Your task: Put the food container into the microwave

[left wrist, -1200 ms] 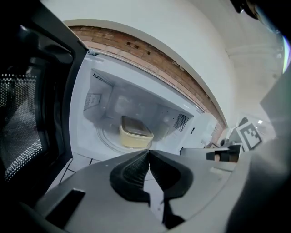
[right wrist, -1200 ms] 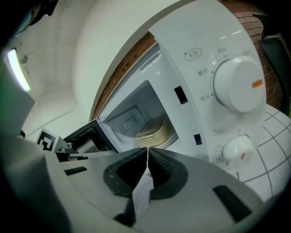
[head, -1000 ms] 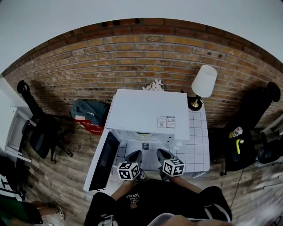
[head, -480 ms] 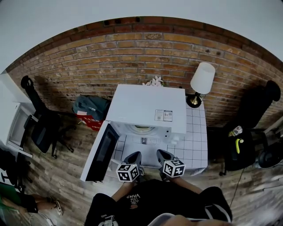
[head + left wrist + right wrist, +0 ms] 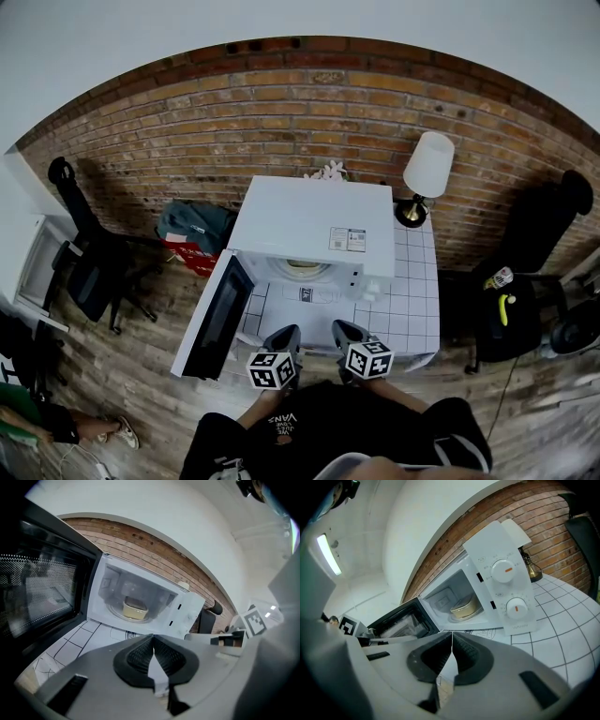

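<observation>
Two grippers hang side by side at the near edge of the white tiled table (image 5: 415,314), each carrying one marker cube. The left gripper (image 5: 153,641) has its jaws pressed together at the tips, with nothing between them. The right gripper (image 5: 451,641) is the same, pads touching and empty. Both point toward the one white microwave (image 5: 314,232), which fills the back left part of the table.

Its single door (image 5: 216,321) stands wide open, swung out past the table's left edge, the dark mesh window facing inward. One food container (image 5: 465,607), pale yellow with a darker lid, sits inside the cavity on the round glass turntable (image 5: 121,616), well apart from both grippers. Two round dials are on the control panel at the microwave's right: an upper dial (image 5: 504,570) and a lower dial (image 5: 516,606).

One lamp (image 5: 427,174) with a white shade stands at the table's far right corner, just beside the microwave. Beyond the table is a brick wall (image 5: 281,122). On the wooden floor, one black office chair (image 5: 89,272) stands off the table's left side, and a dark bag (image 5: 192,228) lies between it and the microwave.
</observation>
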Tool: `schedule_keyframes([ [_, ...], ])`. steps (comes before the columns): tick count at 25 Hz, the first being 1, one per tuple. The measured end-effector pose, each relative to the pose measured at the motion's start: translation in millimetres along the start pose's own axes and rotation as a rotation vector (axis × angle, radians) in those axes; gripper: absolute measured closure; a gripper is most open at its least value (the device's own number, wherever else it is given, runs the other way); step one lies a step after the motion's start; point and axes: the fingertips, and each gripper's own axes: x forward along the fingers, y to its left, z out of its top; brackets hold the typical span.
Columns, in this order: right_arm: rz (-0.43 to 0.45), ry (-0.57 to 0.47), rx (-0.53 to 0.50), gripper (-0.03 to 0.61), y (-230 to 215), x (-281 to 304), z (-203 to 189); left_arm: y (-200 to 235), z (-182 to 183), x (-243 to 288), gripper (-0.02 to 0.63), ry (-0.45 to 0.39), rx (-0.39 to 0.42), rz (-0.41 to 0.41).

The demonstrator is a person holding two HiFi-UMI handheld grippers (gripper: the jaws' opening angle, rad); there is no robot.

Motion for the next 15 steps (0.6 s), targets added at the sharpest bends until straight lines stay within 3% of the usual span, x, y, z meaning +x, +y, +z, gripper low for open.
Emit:
schedule_keyframes([
  [15,-0.087,-0.081,0.004,0.571,38,-9,-11,7,9,-30,0.601,0.014,0.057,-0.116],
])
